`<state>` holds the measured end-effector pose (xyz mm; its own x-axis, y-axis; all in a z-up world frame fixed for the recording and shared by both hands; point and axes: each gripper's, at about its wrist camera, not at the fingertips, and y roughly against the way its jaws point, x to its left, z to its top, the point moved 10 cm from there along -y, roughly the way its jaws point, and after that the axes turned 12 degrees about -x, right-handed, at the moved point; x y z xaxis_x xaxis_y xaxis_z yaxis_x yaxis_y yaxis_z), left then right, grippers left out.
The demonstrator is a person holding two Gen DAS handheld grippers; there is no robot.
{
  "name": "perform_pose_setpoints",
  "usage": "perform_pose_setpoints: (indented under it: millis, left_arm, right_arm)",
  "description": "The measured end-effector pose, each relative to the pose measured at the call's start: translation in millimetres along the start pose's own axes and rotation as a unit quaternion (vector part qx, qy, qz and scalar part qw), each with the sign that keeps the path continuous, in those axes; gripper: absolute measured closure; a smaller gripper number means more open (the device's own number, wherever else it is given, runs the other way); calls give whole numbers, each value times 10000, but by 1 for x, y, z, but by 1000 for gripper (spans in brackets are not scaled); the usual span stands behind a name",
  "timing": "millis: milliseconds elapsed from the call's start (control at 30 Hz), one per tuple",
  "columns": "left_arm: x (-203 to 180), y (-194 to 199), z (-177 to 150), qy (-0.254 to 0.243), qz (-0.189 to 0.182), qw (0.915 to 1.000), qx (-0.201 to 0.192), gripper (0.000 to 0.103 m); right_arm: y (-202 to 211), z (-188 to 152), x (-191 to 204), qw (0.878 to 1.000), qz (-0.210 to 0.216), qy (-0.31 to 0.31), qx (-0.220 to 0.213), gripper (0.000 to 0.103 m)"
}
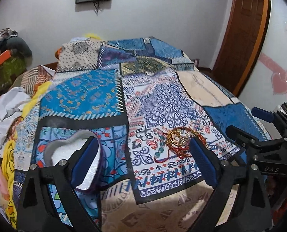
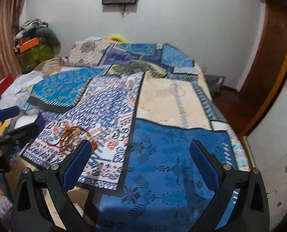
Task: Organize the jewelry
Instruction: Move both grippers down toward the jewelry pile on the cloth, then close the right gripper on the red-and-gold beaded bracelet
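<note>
None of the tangled gold-and-red jewelry pile (image 1: 179,142) is yet in the heart-shaped white-lined box (image 1: 74,154); left gripper (image 1: 143,154) and right gripper (image 2: 140,159) gape wide, empty.

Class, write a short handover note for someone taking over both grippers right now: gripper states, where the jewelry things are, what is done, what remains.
Left gripper: open, empty, above the patterned bedspread.
Right gripper: open, empty, over the blue patch.
Jewelry pile: tangled gold and red pieces lying loose on the white patterned patch, next to the left gripper's right finger.
Heart-shaped box: open, white lining, nothing visible inside, to the left of the pile.
Done: nothing visibly sorted yet.
Left: probably lift pieces from the pile into the box.
</note>
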<state>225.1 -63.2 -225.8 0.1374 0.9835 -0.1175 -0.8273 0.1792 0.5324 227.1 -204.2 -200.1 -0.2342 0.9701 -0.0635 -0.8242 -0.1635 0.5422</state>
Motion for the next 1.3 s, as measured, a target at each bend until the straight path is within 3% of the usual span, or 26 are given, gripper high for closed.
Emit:
perform_pose_setpoints:
  millis: [167, 300, 467, 533, 633, 767, 833, 1100, 1300]
  left_arm:
    - [-3, -7, -7, -148, 20, 9998, 151, 9]
    - [-3, -11, -12, -229, -15, 9994, 276, 17]
    - [-2, -18, -18, -212, -120, 9988, 416, 32]
    - [-3, -21, -21, -143, -233, 9983, 512, 44]
    - [-5, -27, -26, -24, -404, 9971, 652, 57]
    - [-6, -28, -27, 16, -463, 9969, 635, 63]
    - [-8, -28, -26, 49, -542, 9966, 619, 72]
    - [-19, -31, -29, -91, -714, 9956, 600, 78]
    - [-20, -35, -29, -69, -756, 9953, 600, 92]
  right_arm:
    - [-8, -5, 7, 9992, 314, -157, 182, 2]
    - [-11, -8, 14, 9978, 586, -206, 248, 3]
    - [-14, -10, 23, 9965, 774, -122, 297, 21]
    - [-16, -12, 27, 9954, 874, -133, 359, 34]
    - [-21, -16, 33, 9931, 1043, -201, 491, 41]
    - [-26, -21, 42, 9883, 1313, -351, 693, 51]
    - [-28, -23, 45, 9876, 1350, -322, 730, 54]
    - [-32, -26, 43, 9891, 1256, -173, 751, 69]
    - [-34, -26, 40, 9900, 1200, -100, 730, 85]
